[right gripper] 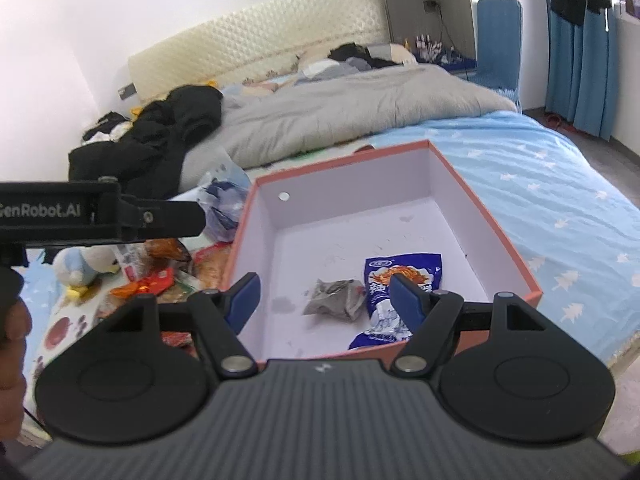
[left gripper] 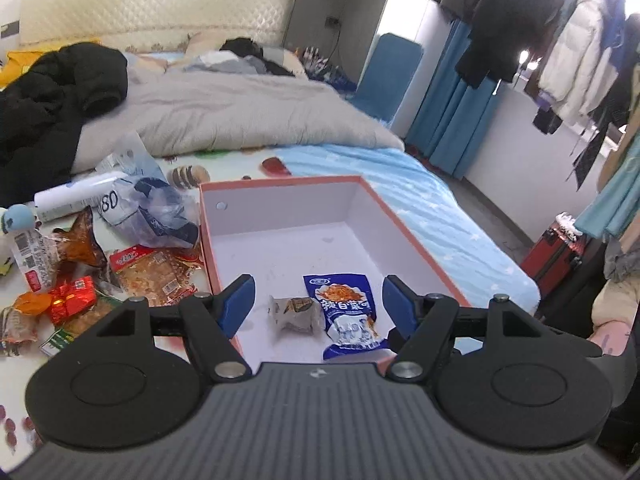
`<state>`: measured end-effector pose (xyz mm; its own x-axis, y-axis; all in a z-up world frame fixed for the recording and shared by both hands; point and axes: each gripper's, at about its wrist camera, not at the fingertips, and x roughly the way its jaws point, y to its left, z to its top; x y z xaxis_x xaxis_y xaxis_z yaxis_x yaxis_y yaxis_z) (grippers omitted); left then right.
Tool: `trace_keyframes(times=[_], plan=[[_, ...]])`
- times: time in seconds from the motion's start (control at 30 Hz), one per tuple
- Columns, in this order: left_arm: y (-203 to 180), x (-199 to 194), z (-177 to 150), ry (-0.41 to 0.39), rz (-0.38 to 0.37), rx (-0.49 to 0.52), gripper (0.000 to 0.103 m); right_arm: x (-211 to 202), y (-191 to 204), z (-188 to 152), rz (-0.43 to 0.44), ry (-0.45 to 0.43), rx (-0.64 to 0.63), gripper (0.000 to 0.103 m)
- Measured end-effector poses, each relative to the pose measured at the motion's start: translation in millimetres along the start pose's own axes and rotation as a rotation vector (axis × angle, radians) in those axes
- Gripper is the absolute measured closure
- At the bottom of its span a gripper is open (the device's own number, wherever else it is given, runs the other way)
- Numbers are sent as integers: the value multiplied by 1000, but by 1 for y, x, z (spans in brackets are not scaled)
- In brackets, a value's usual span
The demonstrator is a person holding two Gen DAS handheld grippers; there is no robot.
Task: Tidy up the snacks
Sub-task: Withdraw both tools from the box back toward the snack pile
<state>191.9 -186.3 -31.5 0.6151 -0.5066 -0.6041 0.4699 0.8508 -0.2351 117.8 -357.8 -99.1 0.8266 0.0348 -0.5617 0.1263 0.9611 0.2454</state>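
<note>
Both the left claw and right claw hang wide open and empty over the box. Inside it lie a blue packet and a grey wrapped snack. Left of the box, loose snack packets wait: light, crinkly, slippery film, probably best pinched at a sealed edge.

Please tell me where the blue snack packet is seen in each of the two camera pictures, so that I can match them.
Left wrist view: the blue snack packet lies in the near part of the box, low and just right of centre, beside the grey packet.
Right wrist view: the blue snack packet lies right of centre, partly behind a blue finger pad.
Shared landmark: the round white dot on the box's far wall.
</note>
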Motion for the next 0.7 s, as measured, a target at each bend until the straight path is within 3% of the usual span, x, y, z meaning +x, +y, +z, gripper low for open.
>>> trace_keyframes(times=[0.43,0.7], plan=[[9,-105,-48,-81,29,-32,28,-69,40,-28,20,-85,-32,30],[23,-145,-81,-85,72,-70,28,-91,62,-54,71,-91,-63,30]])
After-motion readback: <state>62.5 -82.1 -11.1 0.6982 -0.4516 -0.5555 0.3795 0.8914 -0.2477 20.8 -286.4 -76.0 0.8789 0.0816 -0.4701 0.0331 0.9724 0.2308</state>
